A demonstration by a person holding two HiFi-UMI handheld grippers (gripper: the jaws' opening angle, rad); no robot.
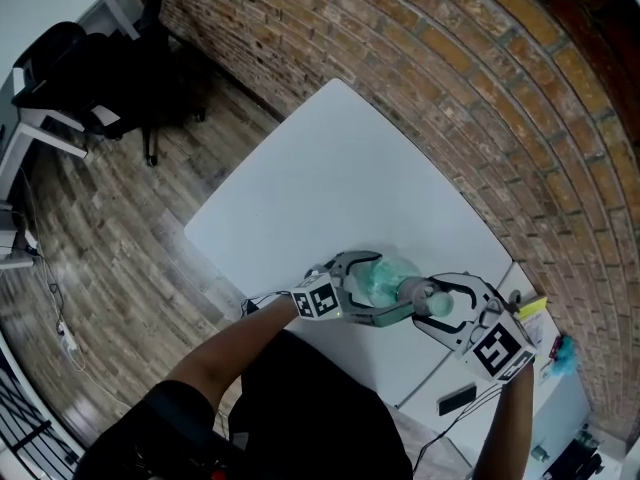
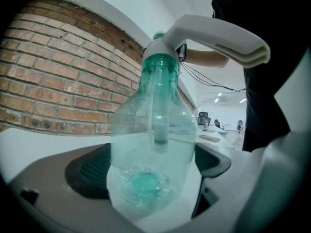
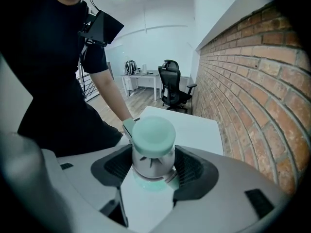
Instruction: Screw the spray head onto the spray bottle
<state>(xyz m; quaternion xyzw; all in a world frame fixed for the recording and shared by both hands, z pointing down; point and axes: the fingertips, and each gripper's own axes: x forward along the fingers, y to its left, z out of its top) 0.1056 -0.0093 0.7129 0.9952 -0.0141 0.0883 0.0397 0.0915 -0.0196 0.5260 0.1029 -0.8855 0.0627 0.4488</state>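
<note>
White surface [image 1: 330,168] by brick wall [image 1: 480,98]. Left tongs [image 2: 150,171] clamped on spray bottle [image 2: 153,125]; right tongs [image 3: 153,168] clamped on spray head [image 3: 153,135], already seated on bottle; tightness unclear, probably turns remaining.

1 btl [image 2: 150,144], 1 spray head [image 2: 218,40], 2 tongs: l [image 1: 385,286], r [image 1: 428,303]

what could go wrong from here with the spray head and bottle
1. The left gripper clamps the smooth clear spray bottle round its body. Twisting the head may spin it in the pads rather than tighten.
2. The right gripper holds the spray head at the neck. If it sits tilted, the thread could cross.
3. Both are held above the table, so a slip would likely drop the bottle.
</note>
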